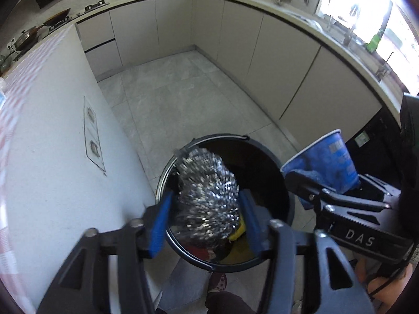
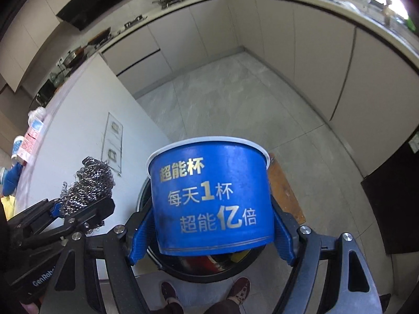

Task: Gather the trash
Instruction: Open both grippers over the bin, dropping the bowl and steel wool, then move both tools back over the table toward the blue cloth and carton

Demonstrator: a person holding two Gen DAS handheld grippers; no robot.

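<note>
Daylit – window (image 1: 392,39) glare blown out, fisheye edges bent.

Trash bin (image 1: 262,157) mouth open below; steel wool (image 1: 207,198) and blue paper cup (image 2: 212,198) hang over it. White bench side (image 1: 52,157) crowds left; floor (image 1: 183,99) beyond clear.

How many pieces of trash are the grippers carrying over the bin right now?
2: a steel wool scourer between the left gripper's fingers, and a blue paper cup clamped in the right gripper. More trash lies in the bin, partly hidden.
</note>
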